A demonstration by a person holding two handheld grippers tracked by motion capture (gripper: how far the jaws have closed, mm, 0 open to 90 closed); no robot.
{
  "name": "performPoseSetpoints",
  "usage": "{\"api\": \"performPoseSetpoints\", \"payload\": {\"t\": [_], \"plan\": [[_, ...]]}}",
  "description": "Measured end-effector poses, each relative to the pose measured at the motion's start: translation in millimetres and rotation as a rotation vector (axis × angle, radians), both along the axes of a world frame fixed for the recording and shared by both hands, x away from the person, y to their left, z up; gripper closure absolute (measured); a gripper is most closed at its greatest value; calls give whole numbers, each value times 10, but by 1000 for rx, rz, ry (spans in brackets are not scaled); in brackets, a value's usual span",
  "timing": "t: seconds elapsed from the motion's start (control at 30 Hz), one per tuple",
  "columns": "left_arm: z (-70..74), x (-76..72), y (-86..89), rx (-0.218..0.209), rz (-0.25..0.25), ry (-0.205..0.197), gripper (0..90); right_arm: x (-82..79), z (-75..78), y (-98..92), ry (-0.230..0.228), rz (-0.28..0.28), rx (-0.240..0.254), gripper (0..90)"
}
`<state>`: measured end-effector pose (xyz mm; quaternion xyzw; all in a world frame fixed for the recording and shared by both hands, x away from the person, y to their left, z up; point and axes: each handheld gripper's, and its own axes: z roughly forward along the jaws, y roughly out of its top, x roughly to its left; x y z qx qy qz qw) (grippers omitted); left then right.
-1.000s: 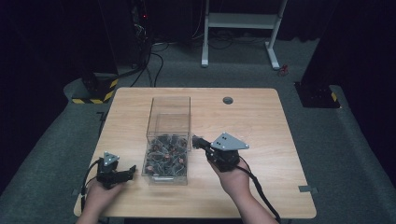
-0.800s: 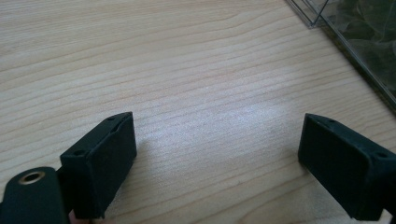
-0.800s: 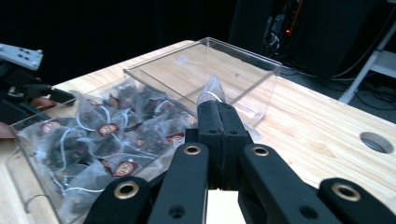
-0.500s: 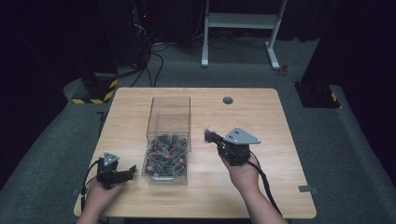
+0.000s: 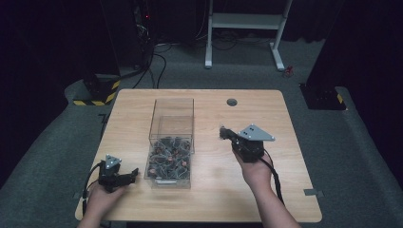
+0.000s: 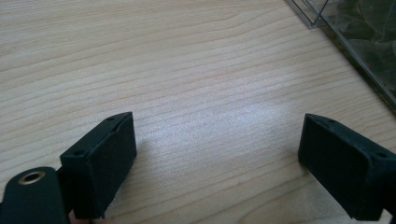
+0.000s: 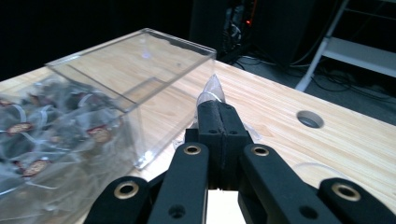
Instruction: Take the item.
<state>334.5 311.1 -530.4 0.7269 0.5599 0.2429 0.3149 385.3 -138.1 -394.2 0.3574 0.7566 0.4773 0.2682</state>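
Counting: one clear box (image 5: 172,137) of many sachets (image 5: 168,159), uncountable; two grippers. Right gripper (image 7: 211,100) clamps one clear sachet (image 7: 212,88); left gripper (image 6: 217,158) gapes empty. Wooden table (image 5: 285,190), grey carpet (image 5: 361,156), dark room.

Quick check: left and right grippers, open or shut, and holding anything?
Left gripper: open, nothing between the jaws, low over the table.
Right gripper: shut on a clear wrapped packet.
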Motion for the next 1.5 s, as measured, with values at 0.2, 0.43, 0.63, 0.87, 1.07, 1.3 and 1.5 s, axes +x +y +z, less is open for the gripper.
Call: {"api": "performPoseSetpoints", "payload": {"t": [0.2,0.43,0.63,0.87,1.07,1.3,1.5], "plan": [[0,0,0,0,0,0,117,98,-49,-136,8,-52,-11,900],[0,0,0,0,0,0,117,216,-113,-299,20,-118,-23,900],[0,0,1,0,0,0,117,298,-154,-404,29,-158,-38,900],[1,0,1,1,-1,1,117,362,-209,-463,47,-190,-57,900],[2,-1,3,3,-3,2,117,414,-267,-511,61,-212,-84,900],[2,0,3,3,-3,2,117,463,-347,-537,94,-222,-115,900],[2,0,3,3,-3,2,117,494,-409,-529,117,-223,-138,900]]}}
